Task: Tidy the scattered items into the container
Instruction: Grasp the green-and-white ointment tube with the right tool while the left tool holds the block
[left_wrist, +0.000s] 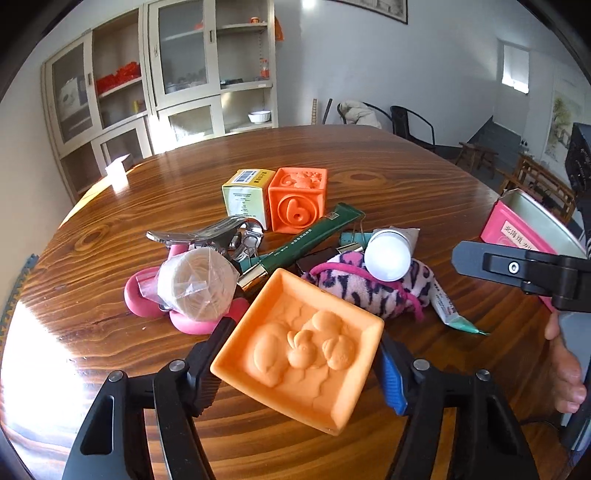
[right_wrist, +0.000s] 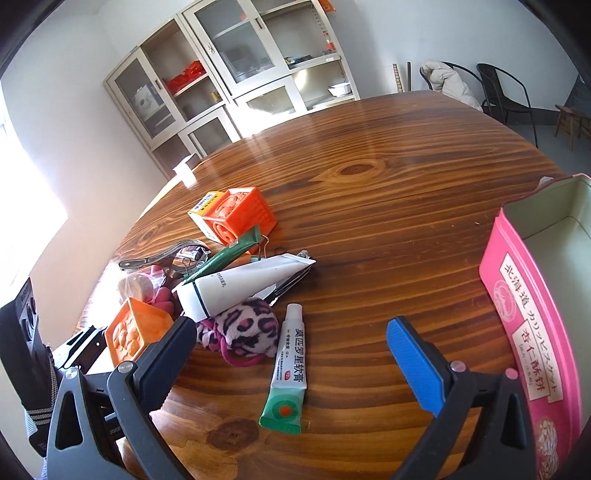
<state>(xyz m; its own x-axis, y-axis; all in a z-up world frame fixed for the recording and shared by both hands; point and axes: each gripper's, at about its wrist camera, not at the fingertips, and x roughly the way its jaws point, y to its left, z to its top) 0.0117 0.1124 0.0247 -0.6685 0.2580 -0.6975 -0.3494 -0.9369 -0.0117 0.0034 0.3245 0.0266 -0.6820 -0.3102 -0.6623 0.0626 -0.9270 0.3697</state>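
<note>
The pink tin (right_wrist: 524, 332) runs off the right wrist view's edge.

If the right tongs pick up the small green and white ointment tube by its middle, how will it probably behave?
The ointment tube looks thin and flattened toward its crimped green end, so it is probably light and may dent or bend under the pads. Lying flat on the wooden table, it seems unlikely to roll. The right tongs stand open above it.

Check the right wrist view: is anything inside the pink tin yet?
No. The pink tin shows only its bare pale inside, while the things lie scattered on the table.
</note>
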